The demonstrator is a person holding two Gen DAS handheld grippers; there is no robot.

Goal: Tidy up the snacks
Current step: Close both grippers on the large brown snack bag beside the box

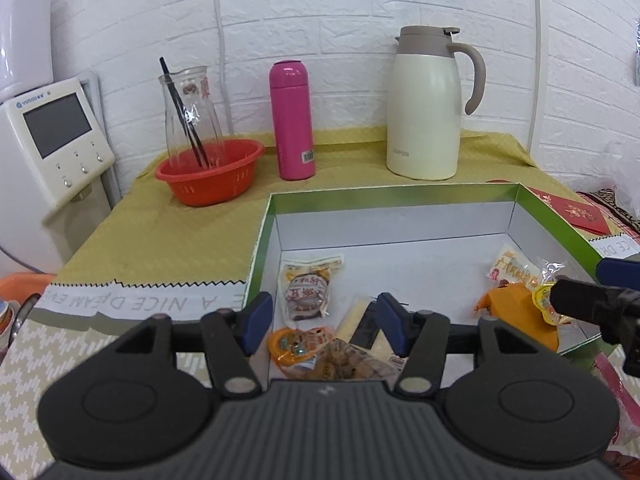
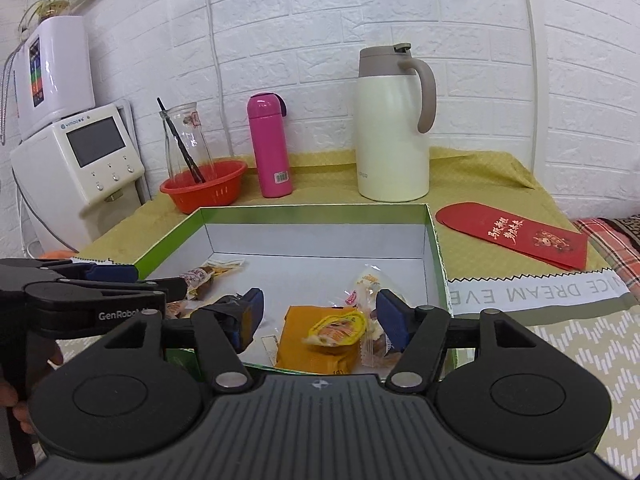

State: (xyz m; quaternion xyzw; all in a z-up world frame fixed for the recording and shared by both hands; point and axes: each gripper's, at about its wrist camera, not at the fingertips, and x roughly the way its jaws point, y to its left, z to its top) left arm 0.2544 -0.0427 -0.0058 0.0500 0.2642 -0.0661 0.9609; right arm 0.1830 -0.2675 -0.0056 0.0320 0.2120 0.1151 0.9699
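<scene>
Both grippers hover over the green-rimmed box (image 1: 516, 196), fingers spread and gripping nothing. Left gripper (image 1: 324, 322) sits above a brown snack pack (image 1: 308, 294) and an orange jelly cup (image 1: 294, 344). Right gripper (image 2: 318, 316) frames a yellow jelly cup (image 2: 336, 328) lying on an orange packet (image 2: 304, 344). Only the right view shows the whole red envelope (image 2: 516, 236) on the table (image 2: 480, 168).
</scene>
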